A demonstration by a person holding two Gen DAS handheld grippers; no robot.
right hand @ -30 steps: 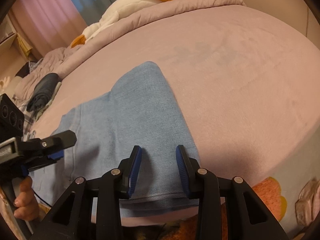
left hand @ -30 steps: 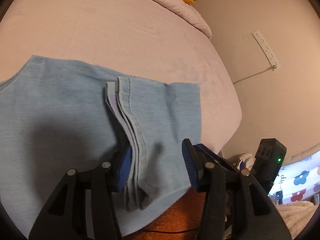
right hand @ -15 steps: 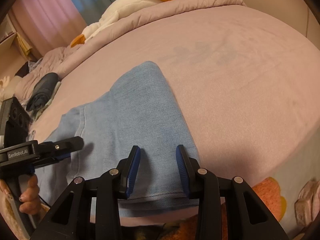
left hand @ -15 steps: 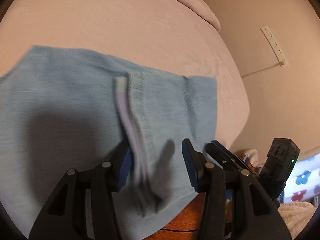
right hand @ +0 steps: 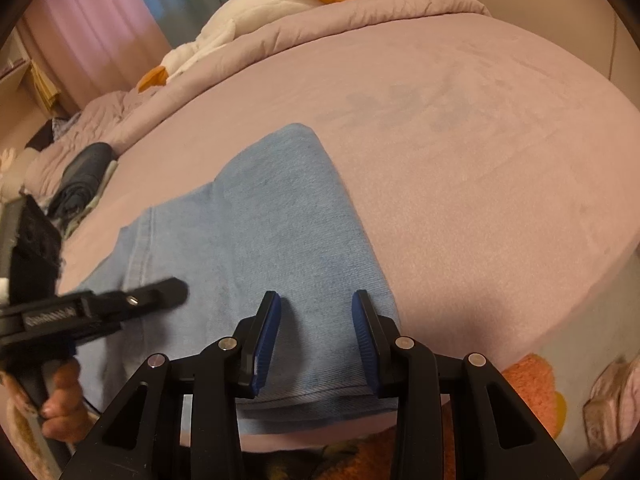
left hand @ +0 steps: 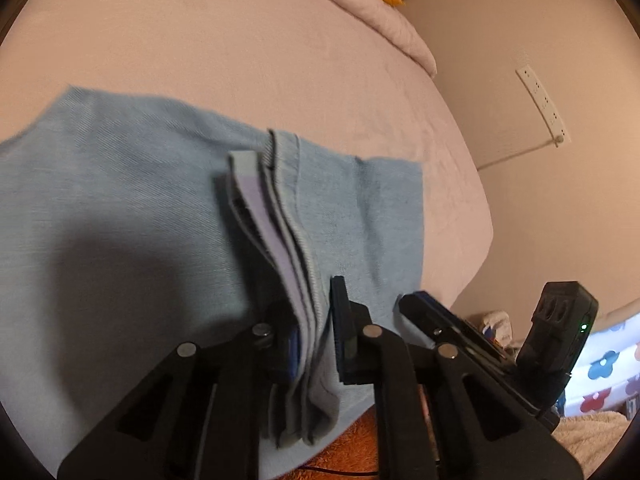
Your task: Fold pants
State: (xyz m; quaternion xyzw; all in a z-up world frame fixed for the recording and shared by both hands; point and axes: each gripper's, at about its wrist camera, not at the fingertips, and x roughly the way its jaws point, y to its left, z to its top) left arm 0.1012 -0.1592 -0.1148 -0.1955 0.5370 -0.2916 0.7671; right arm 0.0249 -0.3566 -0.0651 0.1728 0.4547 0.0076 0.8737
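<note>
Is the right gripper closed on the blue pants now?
No, the right gripper has its pads apart above the pants, with clear gaps showing.

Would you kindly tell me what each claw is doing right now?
Left claw: closed on the stacked hems of the pants.
Right claw: open over the pants, gripping nothing.

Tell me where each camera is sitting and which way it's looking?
Left wrist: sits on the left gripper, looking down along its fingers at the stacked hems of the pants, which it pinches; the right gripper shows beside it.
Right wrist: sits on the right gripper, looking down at the pants' folded end on the bed; the left gripper and a hand show.
Shared: pants, bed, both grippers.
</note>
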